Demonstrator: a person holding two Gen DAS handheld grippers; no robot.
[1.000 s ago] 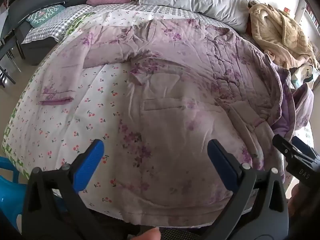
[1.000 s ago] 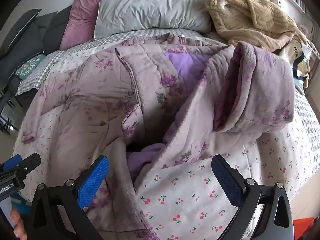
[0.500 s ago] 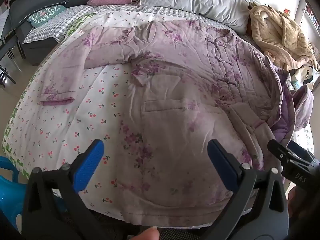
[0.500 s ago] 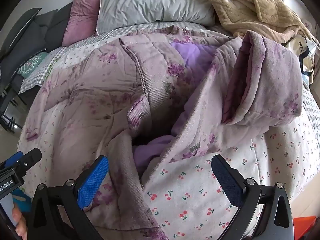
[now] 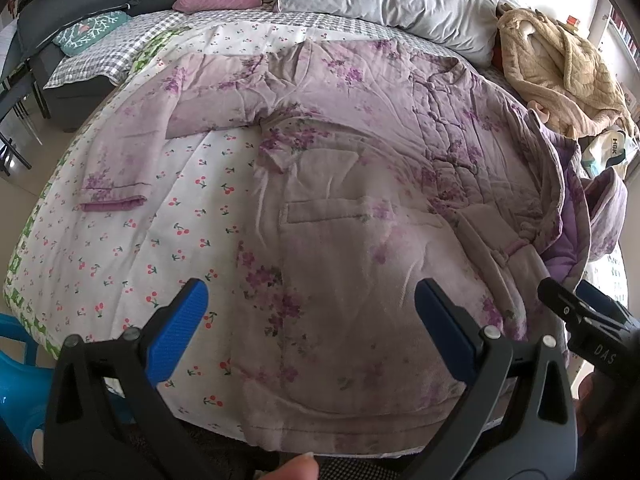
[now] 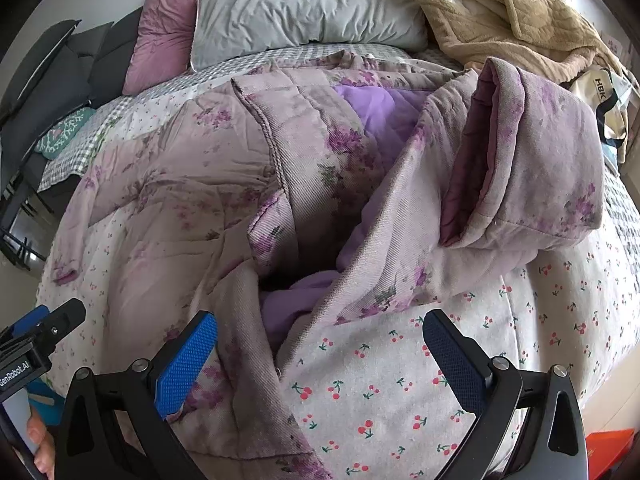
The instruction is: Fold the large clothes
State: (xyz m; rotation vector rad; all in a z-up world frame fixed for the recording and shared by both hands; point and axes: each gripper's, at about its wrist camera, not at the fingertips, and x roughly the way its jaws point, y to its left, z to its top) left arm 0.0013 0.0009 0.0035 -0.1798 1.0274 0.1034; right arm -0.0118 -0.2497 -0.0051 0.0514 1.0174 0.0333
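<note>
Quilted lilac floral padded robe [image 5: 360, 184] spread across cherry-print bedspread [image 5: 132, 240]; right half rumpled, purple lining showing; left gripper [image 5: 312, 320] and right gripper [image 6: 320, 352] both spread wide, empty; fabric probably bulky, soft, floppy; grip at hem edge or cuff.

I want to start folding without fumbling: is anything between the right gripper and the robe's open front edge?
Nothing visible blocks it. The right gripper hangs open just above the floral robe, whose front edge runs up between the jaws. Only the cherry-print bedspread lies beside it.
</note>
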